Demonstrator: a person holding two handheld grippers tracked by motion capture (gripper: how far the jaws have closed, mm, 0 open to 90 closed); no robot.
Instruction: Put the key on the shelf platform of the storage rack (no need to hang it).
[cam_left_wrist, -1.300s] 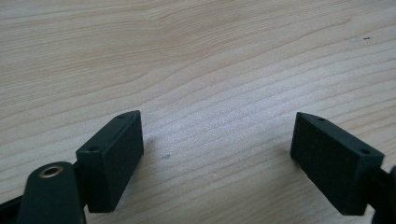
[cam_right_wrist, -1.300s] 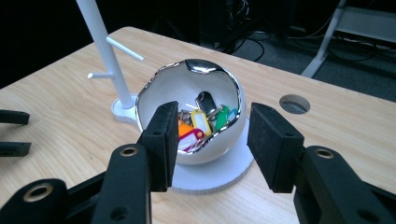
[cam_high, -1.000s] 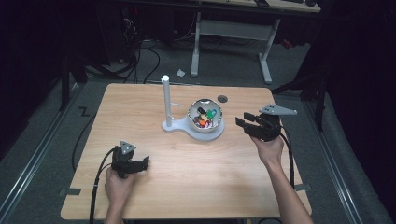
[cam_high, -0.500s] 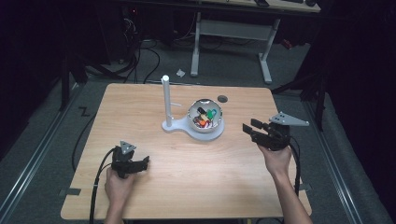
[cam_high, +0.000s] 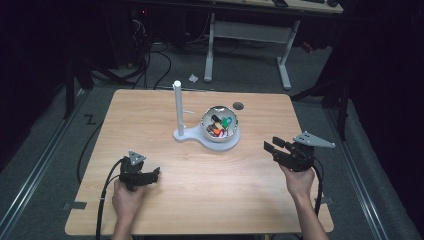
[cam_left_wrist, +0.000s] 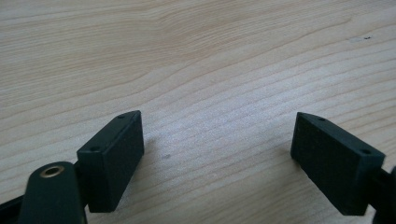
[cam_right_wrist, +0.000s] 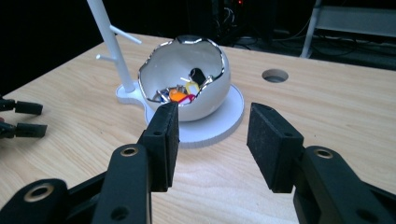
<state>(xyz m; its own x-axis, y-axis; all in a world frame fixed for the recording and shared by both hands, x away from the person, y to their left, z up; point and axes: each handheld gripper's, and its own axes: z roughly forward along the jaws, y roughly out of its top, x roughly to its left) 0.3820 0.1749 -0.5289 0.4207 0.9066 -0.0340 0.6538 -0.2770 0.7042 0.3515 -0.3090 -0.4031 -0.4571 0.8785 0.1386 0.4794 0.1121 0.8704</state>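
A white egg-shaped bowl (cam_high: 220, 131) (cam_right_wrist: 205, 100) with a broken-shell rim sits on a flat white base (cam_high: 200, 139) (cam_right_wrist: 224, 126) near the table's middle. It holds several small coloured pieces in green, orange, red and black. A thin white post (cam_high: 176, 105) (cam_right_wrist: 109, 42) with short pegs rises from the same base. My right gripper (cam_high: 273, 146) (cam_right_wrist: 214, 114) hovers right of the bowl, pointing at it, open and empty. My left gripper (cam_high: 154, 173) (cam_left_wrist: 217, 149) rests at the front left, open over bare wood; its fingertips (cam_right_wrist: 28, 108) also show in the right gripper view.
The wooden table (cam_high: 150, 115) has a round cable hole (cam_high: 238, 105) (cam_right_wrist: 274, 75) behind the bowl. Beyond the far edge stand a desk's metal legs (cam_high: 284, 60) and floor cables (cam_high: 150, 55). Each gripper trails a black cable (cam_high: 102, 200) toward the front edge.
My right gripper has drawn back from the bowl toward the front right of the table and sunk slightly, jaws still open. The left gripper has stayed put.
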